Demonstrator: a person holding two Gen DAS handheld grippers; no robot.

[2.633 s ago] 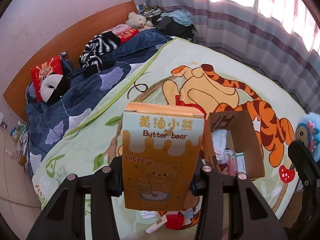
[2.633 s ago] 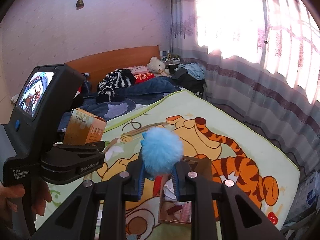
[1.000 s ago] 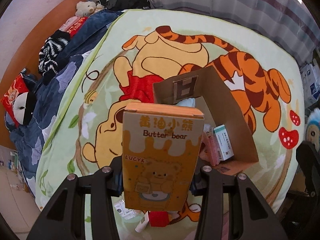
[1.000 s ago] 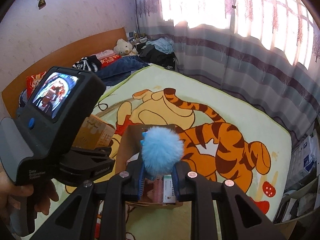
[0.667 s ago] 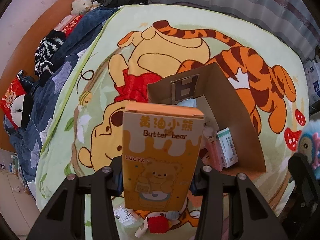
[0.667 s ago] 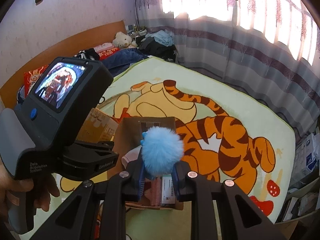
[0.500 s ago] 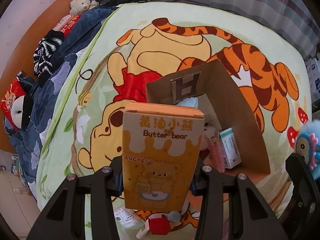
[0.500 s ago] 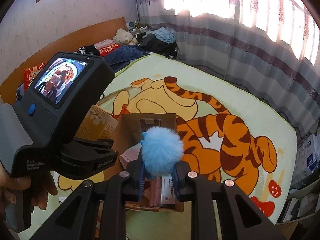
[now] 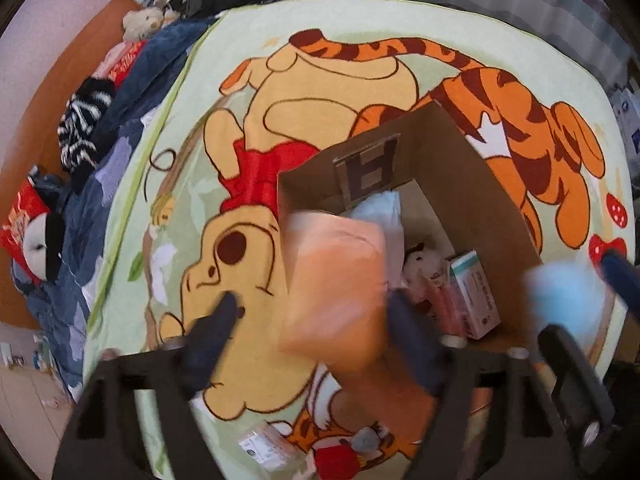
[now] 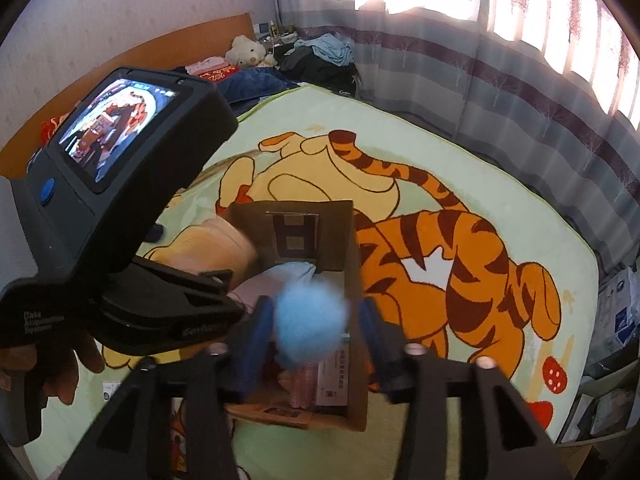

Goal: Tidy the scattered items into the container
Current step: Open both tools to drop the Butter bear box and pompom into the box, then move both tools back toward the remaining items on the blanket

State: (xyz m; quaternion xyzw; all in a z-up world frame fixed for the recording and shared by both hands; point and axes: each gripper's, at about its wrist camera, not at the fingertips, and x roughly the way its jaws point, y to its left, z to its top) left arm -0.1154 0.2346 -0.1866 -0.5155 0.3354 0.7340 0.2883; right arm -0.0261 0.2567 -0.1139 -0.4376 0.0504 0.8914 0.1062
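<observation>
The orange Butter bear box [image 9: 336, 280] is blurred and tilted between the fingers of my left gripper [image 9: 316, 308]. Its jaws are opening and the pads stand clear of it. It hangs over the left rim of the open cardboard box [image 9: 472, 168]. My right gripper [image 10: 314, 312] is also opening. The blue fluffy pompom [image 10: 310, 320] is loose between its spread fingers, above the cardboard box [image 10: 352, 240]. The pompom [image 9: 568, 300] also shows blurred at the right of the left wrist view. A hand holds the left gripper's body [image 10: 120, 200].
Inside the box lie a white-green carton [image 9: 476, 296], a small plush toy [image 9: 420, 256] and a light blue cloth [image 9: 380, 208]. A white packet [image 9: 264, 448] and a red item [image 9: 336, 460] lie on the cartoon blanket near me. A dark quilt and pillows are at left, curtains at right.
Both grippers' jaws have spread apart. The orange box has tipped and slipped out of the left grip. The pompom has come free of the right pads. Both hands have sunk toward the cardboard box.
</observation>
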